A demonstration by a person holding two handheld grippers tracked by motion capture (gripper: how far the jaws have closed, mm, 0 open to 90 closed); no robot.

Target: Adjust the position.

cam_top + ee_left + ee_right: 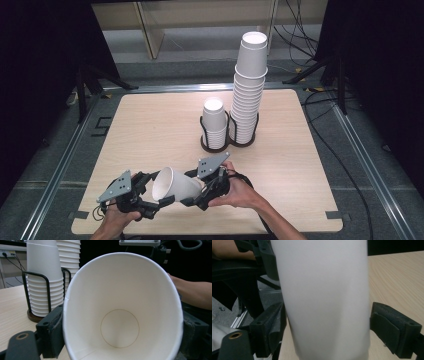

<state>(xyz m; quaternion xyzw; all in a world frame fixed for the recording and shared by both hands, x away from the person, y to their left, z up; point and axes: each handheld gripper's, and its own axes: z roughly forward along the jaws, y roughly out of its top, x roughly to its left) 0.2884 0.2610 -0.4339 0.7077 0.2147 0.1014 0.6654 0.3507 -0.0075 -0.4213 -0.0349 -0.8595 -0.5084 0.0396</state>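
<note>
A white paper cup (172, 185) hangs on its side above the table's front edge, its mouth toward the left. My left gripper (156, 192) is shut on the cup's rim; in the left gripper view the black jaws press both sides of the open mouth (120, 315). My right gripper (192, 189) is shut on the cup's lower body near the base. The right gripper view has the cup wall (324, 302) between its two pads (270, 327). A hand holds each gripper.
A black wire holder (227, 142) stands at the middle of the wooden table (150, 125). It carries a short stack of paper cups (215, 125) and a tall stack (248, 85). Cables (320, 125) trail on the floor to the right.
</note>
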